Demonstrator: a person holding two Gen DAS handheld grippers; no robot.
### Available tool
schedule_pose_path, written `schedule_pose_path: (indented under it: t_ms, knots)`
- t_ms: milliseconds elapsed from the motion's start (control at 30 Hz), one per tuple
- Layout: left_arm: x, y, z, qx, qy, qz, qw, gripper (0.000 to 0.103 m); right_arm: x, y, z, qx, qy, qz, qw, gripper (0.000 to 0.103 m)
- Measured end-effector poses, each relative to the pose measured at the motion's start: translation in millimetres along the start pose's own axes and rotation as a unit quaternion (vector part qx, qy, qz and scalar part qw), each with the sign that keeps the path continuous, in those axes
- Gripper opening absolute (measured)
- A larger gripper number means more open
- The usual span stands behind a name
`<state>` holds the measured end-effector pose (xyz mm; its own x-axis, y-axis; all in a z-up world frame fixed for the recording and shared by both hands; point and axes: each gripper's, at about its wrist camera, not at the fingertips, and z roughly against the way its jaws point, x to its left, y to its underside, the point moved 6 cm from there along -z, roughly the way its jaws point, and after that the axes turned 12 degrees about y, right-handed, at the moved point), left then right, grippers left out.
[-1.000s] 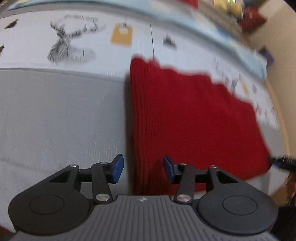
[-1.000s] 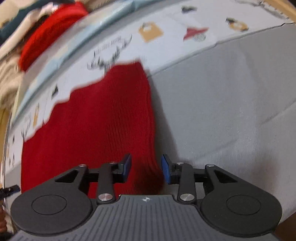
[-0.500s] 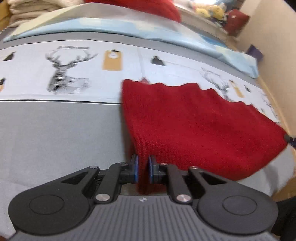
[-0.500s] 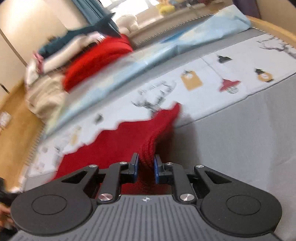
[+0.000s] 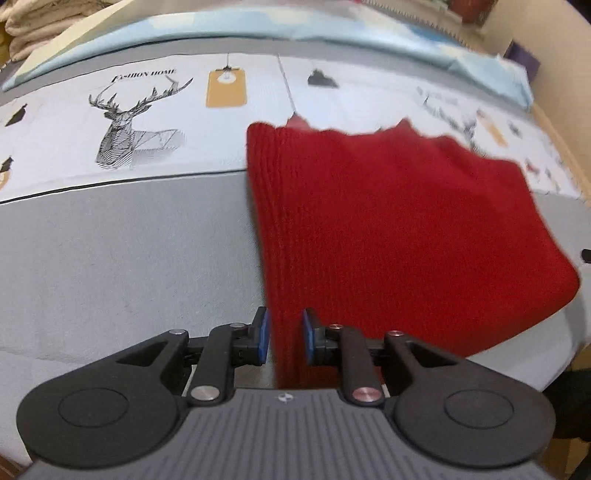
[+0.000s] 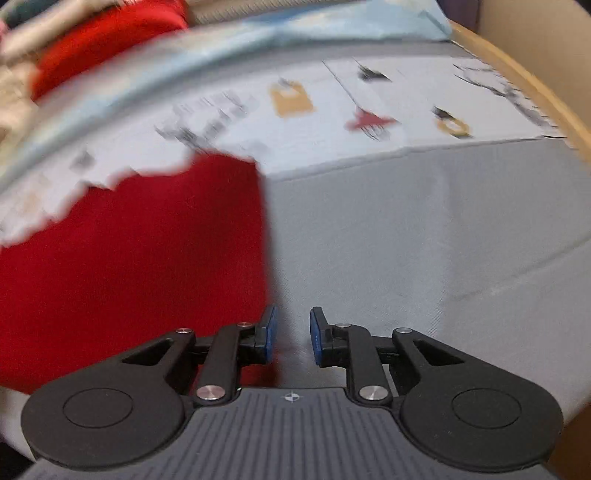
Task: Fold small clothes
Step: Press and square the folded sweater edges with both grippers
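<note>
A red knitted garment (image 5: 388, 229) lies spread on the bed, its ribbed side edge running toward me in the left wrist view. My left gripper (image 5: 285, 339) stands over the near left corner. Its jaws are opening, a strip of the ribbed edge lies between them, and the blue pads do not press on it. In the right wrist view the same red garment (image 6: 147, 258) fills the left half. My right gripper (image 6: 293, 334) is just off its near right corner, jaws opening, with only grey sheet between the pads.
The bed has a grey sheet (image 5: 129, 258) with a white printed band showing a deer (image 5: 129, 125). A light blue blanket (image 5: 258, 26) lies behind it. Piled clothes, one red (image 6: 103, 37), sit at the back left. A wooden bed edge (image 6: 535, 85) runs along the right.
Both grippers were open a second ago and closed on the garment's near corners half a second ago. Now their jaws have parted again, and the right one is clear of the cloth.
</note>
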<state>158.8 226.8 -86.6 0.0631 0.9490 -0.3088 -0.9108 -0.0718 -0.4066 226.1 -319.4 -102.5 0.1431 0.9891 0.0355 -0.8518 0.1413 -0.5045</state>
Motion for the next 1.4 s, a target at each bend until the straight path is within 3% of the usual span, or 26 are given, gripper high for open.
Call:
schedule_pose_path:
  t_ms: [67, 133, 233, 267, 467, 533, 633, 733, 800, 1100, 1200, 1333, 1400]
  knots:
    - [-2.9, -3.7, -0.9, -0.004, 0.015, 0.001, 0.9999, 0.02, 11.0, 1.3, 4.4, -0.006, -0.054, 0.003, 0.999, 0.022]
    - [-4.0, -3.1, -7.0, 0.008, 0.012, 0.003, 0.9999, 0.02, 20.9, 10.0, -5.7, 0.029, -0.066, 0.025, 0.997, 0.024]
    - [3.1, 1.9, -19.3, 0.042, -0.017, 0.005, 0.9989, 0.021, 22.0, 33.7, -39.9, 0.117, -0.002, 0.067, 0.991, 0.024]
    - [3.9, 1.8, -19.5, 0.043, -0.019, 0.005, 0.9989, 0.021, 19.5, 35.9, -43.7, 0.124, 0.013, 0.072, 0.99, 0.025]
    - [8.6, -15.1, -2.8, -0.015, -0.01, 0.03, 0.9994, 0.021, 20.2, 14.2, -18.9, 0.058, -0.036, 0.033, 0.997, 0.027]
    - [10.2, -20.0, -3.1, -0.023, -0.013, 0.038, 0.9989, 0.021, 21.7, 15.1, -24.1, 0.066, -0.022, 0.048, 0.996, 0.027]
    - [14.7, -20.9, -14.4, -0.001, -0.031, 0.043, 0.9986, 0.021, 20.5, 30.2, -38.6, 0.103, 0.027, 0.087, 0.991, 0.027]
    - [22.8, -12.9, -27.2, 0.043, -0.074, 0.048, 0.9952, 0.021, 21.2, 24.6, -25.8, 0.08, 0.016, 0.076, 0.994, 0.027]
    - [25.4, -13.9, -26.3, 0.041, -0.082, 0.051, 0.9945, 0.021, 21.2, 17.5, -16.9, 0.057, -0.002, 0.062, 0.996, 0.027]
    - [20.1, -20.1, -18.6, 0.021, -0.086, 0.04, 0.9953, 0.021, 36.9, 18.3, -18.5, 0.049, -0.006, 0.099, 0.994, 0.028]
    - [23.0, -24.1, -16.8, 0.012, -0.081, 0.045, 0.9956, 0.021, 43.6, 23.8, -25.7, 0.064, 0.013, 0.12, 0.991, 0.028]
    - [19.8, -28.6, -11.4, -0.007, -0.067, 0.047, 0.9966, 0.021, 44.1, 18.3, -21.9, 0.051, 0.014, 0.111, 0.992, 0.028]
    - [14.3, -32.4, -7.4, -0.023, -0.042, 0.05, 0.9976, 0.022, 43.2, 14.3, -20.1, 0.044, 0.009, 0.1, 0.994, 0.028]
